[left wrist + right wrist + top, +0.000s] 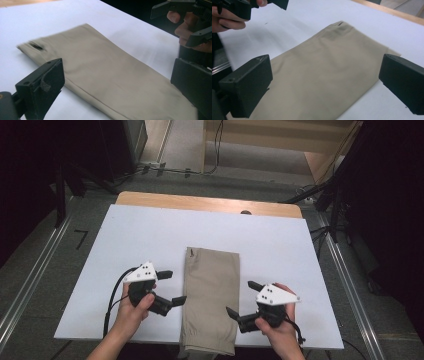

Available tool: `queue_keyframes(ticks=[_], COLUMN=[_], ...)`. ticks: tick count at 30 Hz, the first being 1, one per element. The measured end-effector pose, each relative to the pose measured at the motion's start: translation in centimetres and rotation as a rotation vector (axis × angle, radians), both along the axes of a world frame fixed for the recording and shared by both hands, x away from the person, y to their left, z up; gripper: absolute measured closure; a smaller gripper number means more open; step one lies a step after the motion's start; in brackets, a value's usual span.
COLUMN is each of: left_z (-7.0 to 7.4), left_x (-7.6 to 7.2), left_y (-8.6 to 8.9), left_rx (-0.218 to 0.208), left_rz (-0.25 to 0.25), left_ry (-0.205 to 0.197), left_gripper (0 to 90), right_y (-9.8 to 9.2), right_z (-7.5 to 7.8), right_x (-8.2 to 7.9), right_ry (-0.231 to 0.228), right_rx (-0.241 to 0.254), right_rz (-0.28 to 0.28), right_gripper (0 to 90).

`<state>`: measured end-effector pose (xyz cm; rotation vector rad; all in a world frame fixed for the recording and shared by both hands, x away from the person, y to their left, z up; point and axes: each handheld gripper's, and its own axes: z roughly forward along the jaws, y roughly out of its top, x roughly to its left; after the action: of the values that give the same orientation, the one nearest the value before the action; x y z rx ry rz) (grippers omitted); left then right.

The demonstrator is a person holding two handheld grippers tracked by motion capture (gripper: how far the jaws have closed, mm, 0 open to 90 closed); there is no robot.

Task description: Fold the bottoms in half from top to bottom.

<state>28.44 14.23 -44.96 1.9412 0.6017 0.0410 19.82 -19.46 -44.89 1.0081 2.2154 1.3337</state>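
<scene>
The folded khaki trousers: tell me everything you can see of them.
The khaki trousers are plain woven tan cloth, folded into a long flat strip lying on the white table cover. The far end shows a dark slit, perhaps a buttonhole; the near end overhangs the table's edge. Both grippers flank them, open, neither gripping.

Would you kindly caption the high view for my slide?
Two open hand-held grippers, left and right, flank folded khaki trousers on a white table.
</scene>
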Motion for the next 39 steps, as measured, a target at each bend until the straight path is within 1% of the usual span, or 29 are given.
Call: queue_keyframes(ticks=[1, 3, 4, 5, 6, 8, 10, 13, 14, 15, 16, 17, 18, 19, 20, 21, 22, 24, 25, 27, 29, 30, 32, 33, 35, 36, 37, 38, 39], left_z=[0.0, -0.2, -0.4, -0.5, -0.8, -1.2, -1.8, -2.6, -2.8, -2.9, -3.1, -3.3, -3.4, -3.7, -3.9, -4.2, -4.5, -5.0, -5.2, -5.6, -5.6, -5.6, -5.6, -5.6, -5.6, -5.6, -5.7, -5.6, -5.5], left_x=[0.8, 2.5, 3.4, 4.2, 5.0, 6.5, 7.9, 9.8, 10.4, 11.0, 11.6, 12.2, 12.6, 13.1, 13.5, 13.8, 14.1, 14.4, 14.5, 14.6, 14.5, 14.5, 14.5, 14.4, 14.2, 14.2, 14.2, 14.2, 14.1], left_y=[-0.2, -0.5, -0.7, -0.8, -1.0, -1.2, -1.6, -2.3, -2.5, -2.7, -2.9, -3.2, -3.4, -3.6, -3.7, -3.7, -3.7, -4.0, -4.1, -4.2, -4.4, -4.4, -4.5, -4.6, -4.8, -4.9, -4.9, -5.0, -5.1], left_rx=[0.007, 0.009, 0.022, 0.034, 0.036, 0.043, 0.06, 0.093, 0.095, 0.096, 0.101, 0.109, 0.13, 0.149, 0.168, 0.177, 0.187, 0.201, 0.203, 0.197, 0.206, 0.209, 0.204, 0.213, 0.247, 0.252, 0.239, 0.247, 0.25], left_rz=[0.014, 0.026, 0.044, 0.049, 0.052, 0.076, 0.097, 0.127, 0.135, 0.139, 0.144, 0.158, 0.171, 0.181, 0.201, 0.215, 0.216, 0.226, 0.225, 0.222, 0.222, 0.225, 0.228, 0.224, 0.225, 0.21, 0.193, 0.184, 0.183], left_ry=[-0.003, 0.013, 0.01, 0.012, 0.025, 0.049, 0.069, 0.087, 0.095, 0.109, 0.126, 0.135, 0.144, 0.153, 0.166, 0.176, 0.188, 0.198, 0.2, 0.208, 0.197, 0.201, 0.221, 0.219, 0.191, 0.201, 0.214, 0.201, 0.199], left_gripper=[0.0, 0.0, 0.0, 0.0, 0.0, 0.5, 3.7, 8.0, 10.8, 13.2, 13.7, 13.8, 14.3, 15.1, 16.1, 18.2, 20.1, 22.1, 22.8, 24.0, 27.1, 29.6, 41.1, 47.5, 57.8, 67.1, 75.8, 81.9, 84.1], right_y=[0.0, 0.0, -0.1, -0.2, -0.3, -0.6, -0.8, -1.3, -1.4, -1.6, -1.8, -2.0, -2.3, -2.5, -2.7, -2.9, -2.8, -2.6, -2.5, -2.1, -1.9, -1.8, -1.5, -1.5, -1.4, -1.3, -1.2, -1.2, -1.3], right_z=[0.0, -0.1, -0.3, -0.4, -0.6, -1.0, -1.4, -2.2, -2.5, -2.8, -3.1, -3.5, -3.9, -4.3, -4.7, -5.2, -5.7, -6.4, -6.6, -6.8, -6.8, -6.9, -6.9, -6.8, -6.8, -6.8, -6.7, -6.7, -6.6], right_x=[0.9, 2.8, 3.8, 4.8, 5.8, 7.6, 9.1, 11.2, 11.9, 12.5, 13.1, 13.8, 14.4, 15.0, 15.5, 16.1, 16.5, 17.1, 17.4, 17.6, 17.8, 17.8, 17.6, 17.6, 17.6, 17.6, 17.6, 17.7, 17.8], right_ry=[0.002, 0.013, 0.027, 0.035, 0.046, 0.063, 0.079, 0.13, 0.139, 0.149, 0.164, 0.182, 0.207, 0.23, 0.254, 0.277, 0.294, 0.308, 0.307, 0.299, 0.292, 0.292, 0.273, 0.28, 0.299, 0.302, 0.302, 0.31, 0.312], right_rx=[0.002, 0.005, 0.009, 0.01, 0.013, 0.008, 0.005, 0.017, 0.016, 0.02, 0.027, 0.031, 0.041, 0.062, 0.08, 0.067, 0.053, 0.009, -0.016, -0.037, -0.045, -0.056, -0.088, -0.089, -0.074, -0.071, -0.072, -0.071, -0.062], right_rz=[-0.006, -0.019, -0.022, -0.033, -0.039, -0.046, -0.055, -0.066, -0.076, -0.103, -0.132, -0.14, -0.146, -0.154, -0.169, -0.182, -0.198, -0.207, -0.21, -0.211, -0.215, -0.217, -0.237, -0.224, -0.198, -0.182, -0.175, -0.173, -0.169], right_gripper=[0.0, 0.0, 0.0, 0.0, 0.0, 0.0, 0.0, 0.0, 1.6, 11.0, 14.7, 14.7, 16.6, 21.8, 24.6, 25.9, 28.4, 30.7, 31.6, 34.1, 40.8, 44.2, 56.3, 63.7, 74.5, 79.3, 82.1, 83.9, 84.8])
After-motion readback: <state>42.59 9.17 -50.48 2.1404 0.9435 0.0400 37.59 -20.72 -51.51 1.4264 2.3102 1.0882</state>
